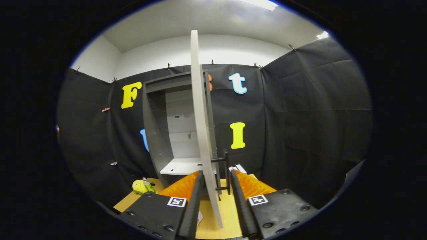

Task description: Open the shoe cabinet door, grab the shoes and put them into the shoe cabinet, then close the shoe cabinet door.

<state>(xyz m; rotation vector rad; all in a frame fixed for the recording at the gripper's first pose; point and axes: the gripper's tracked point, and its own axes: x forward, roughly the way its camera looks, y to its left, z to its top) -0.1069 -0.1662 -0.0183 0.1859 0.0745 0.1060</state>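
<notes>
Gripper (216,186): fingers spread apart, one on each side of the door's edge, with a gap showing between each finger and the panel; neither finger presses on it.
Door (200,126): pale panel of the shoe cabinet, swung wide open and seen edge-on, standing upright; its lower part runs down between the two fingers.
Handle (224,173): dark bar fixed on the door's right face, low down, just ahead of the right finger (241,196).
Left finger (193,200): just beside the door's left face, apart from it.
Shoe cabinet (155,133): dark grey, upright box beyond the fingers, against the black cloth wall; front open, pale back panel and pale bottom shelf (181,166) in sight, nothing lying on the part of the shelf that shows.
Tabletop (213,220): light wood, under the cabinet and the fingers.
Yellow soft toy (139,186): on the wood to the left of the cabinet's foot, left of the left finger.
Small bottle (148,185): touching the toy on its right side, tilted.
White object (239,168): small, low on the wood right of the handle, beyond the right finger; too hidden to tell what it is.
</notes>
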